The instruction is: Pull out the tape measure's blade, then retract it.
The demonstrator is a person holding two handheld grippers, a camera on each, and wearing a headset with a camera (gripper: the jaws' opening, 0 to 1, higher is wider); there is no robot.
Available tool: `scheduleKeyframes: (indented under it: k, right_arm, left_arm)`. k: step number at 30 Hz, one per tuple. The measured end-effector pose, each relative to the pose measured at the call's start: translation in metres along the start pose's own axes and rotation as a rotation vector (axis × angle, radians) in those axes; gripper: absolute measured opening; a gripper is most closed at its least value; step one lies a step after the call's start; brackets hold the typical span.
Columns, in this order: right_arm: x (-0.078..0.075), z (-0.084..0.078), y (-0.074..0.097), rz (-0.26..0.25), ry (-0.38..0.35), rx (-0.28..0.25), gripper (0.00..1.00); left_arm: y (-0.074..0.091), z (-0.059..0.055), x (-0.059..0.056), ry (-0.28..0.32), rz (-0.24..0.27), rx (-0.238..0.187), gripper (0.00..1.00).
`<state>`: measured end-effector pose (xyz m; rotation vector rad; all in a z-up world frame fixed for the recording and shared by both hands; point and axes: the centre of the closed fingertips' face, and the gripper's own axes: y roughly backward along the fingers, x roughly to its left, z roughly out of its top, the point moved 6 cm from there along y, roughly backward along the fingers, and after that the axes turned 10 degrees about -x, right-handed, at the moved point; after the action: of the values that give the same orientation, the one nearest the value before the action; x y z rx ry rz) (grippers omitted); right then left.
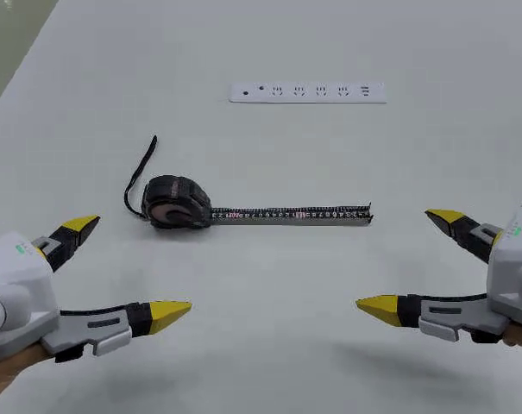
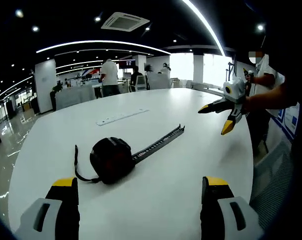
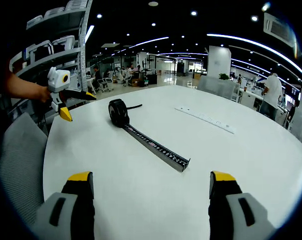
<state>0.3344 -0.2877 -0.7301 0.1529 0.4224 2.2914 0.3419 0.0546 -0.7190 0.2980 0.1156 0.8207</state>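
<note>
The white table point(image 1: 269, 302) is carrying the tape measure point(image 1: 176, 203), which is lying on its side on the bare top and is serving as the reference for every position below. The left gripper point(image 1: 140, 263) is hovering nearer the person than the tape measure and to its left, well apart from it, with its 2 yellow-tipped jaws standing wide apart and gripping nothing. The right gripper point(image 1: 394, 259) is hovering nearer the person and far to the right of the tape measure, past the blade's free end, with its 2 jaws likewise spread and gripping nothing. The white power strip point(image 1: 307, 92) is lying beyond the tape measure, well apart from it. The blade point(image 1: 291, 214) is extending flat on the table from the tape measure's right side. The black wrist strap point(image 1: 140, 172) is trailing from the tape measure's left side, curving away from the person.
</note>
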Motion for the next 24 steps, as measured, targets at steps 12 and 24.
scheduleKeyframes:
  k: [12, 24]
  right_arm:
    - [0.016, 0.005, 0.006, -0.114, -0.073, -0.037, 0.97]
    - [0.038, 0.008, 0.006, -0.132, -0.081, -0.039, 0.97]
  left_arm:
    - [0.004, 0.0, -0.014, 0.03, 0.046, -0.006, 1.0]
    - [0.004, 0.011, -0.021, 0.057, 0.103, -0.007, 1.0]
